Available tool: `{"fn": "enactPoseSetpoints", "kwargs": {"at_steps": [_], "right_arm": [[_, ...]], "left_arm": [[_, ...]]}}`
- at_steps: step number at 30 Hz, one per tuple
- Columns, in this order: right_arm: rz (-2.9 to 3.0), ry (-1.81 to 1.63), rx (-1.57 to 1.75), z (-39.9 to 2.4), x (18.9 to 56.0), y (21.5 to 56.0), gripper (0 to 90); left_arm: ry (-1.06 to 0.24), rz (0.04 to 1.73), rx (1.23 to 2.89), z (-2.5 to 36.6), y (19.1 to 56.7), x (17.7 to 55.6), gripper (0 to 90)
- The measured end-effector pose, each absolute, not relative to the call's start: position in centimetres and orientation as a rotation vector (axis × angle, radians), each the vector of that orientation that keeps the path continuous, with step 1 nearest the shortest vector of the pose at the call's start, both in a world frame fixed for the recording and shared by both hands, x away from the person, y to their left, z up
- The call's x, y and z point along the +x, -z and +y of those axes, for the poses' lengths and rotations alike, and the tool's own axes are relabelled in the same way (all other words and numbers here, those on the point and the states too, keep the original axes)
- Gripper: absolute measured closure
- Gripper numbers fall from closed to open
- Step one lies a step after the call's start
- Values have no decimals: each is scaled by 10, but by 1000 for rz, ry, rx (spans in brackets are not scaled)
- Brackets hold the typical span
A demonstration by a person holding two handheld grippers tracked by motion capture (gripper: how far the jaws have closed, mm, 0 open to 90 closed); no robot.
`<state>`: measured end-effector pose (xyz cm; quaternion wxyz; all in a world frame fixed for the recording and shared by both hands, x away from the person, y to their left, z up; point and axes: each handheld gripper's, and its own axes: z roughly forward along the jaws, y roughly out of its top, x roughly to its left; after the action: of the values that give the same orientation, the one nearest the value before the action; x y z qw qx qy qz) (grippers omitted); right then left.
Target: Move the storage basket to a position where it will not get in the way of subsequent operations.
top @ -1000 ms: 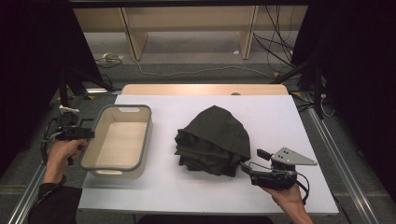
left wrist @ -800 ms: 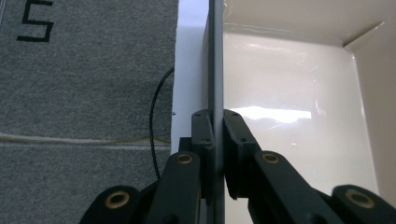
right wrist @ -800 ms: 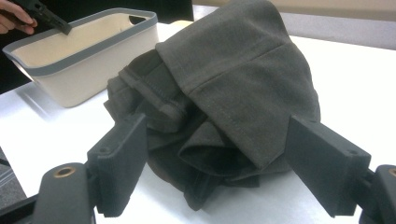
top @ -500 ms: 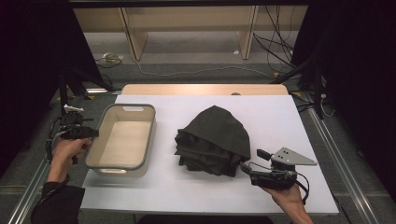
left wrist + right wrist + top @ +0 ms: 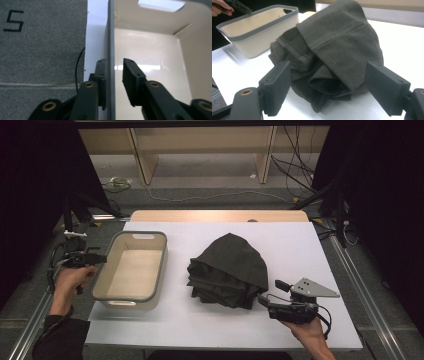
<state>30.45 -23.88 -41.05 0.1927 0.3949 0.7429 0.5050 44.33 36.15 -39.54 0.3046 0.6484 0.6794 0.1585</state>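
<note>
A cream plastic bin (image 5: 161, 265) with a grey rim stands empty on the left of the white table. My left gripper (image 5: 101, 256) is at its left rim. In the left gripper view the jaws (image 5: 115, 61) straddle that rim (image 5: 110, 30); they have just been opening, and the inner pad stands clear of it. A crumpled dark grey garment (image 5: 227, 267) lies mid-table. My right gripper (image 5: 261, 299) rests low by the garment's near right side, open. Seen from the right gripper, the garment (image 5: 337, 32) lies just ahead of the wide-apart jaws (image 5: 329, 65), with the bin (image 5: 262, 42) beyond.
The white table (image 5: 300, 245) has bare room right of the garment and along its front. Grey carpet marked with a "5" (image 5: 42, 37) lies past the table's left edge. Wooden shelving (image 5: 200, 140) and floor cables sit behind the table.
The bin has slid a little to the right, with my left gripper staying at its rim. The right gripper and the garment have kept still.
</note>
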Motion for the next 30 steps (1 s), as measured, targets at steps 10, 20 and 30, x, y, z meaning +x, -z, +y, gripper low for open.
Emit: {"fn": "enactPoseSetpoints", "kwargs": {"at_steps": [10,20,30], "right_arm": [[2084,-1417,1109,-239,304,410,225],[2083,-1415,1110,-239,304,410,225],[2083,-1419,1108,-239,304,410,225]], "left_arm": [[-434,1760,1688,347,379,444,370],[-397,1669,1668,322,359,442,250],[-362,1601,1720,292,354,443,200]]}}
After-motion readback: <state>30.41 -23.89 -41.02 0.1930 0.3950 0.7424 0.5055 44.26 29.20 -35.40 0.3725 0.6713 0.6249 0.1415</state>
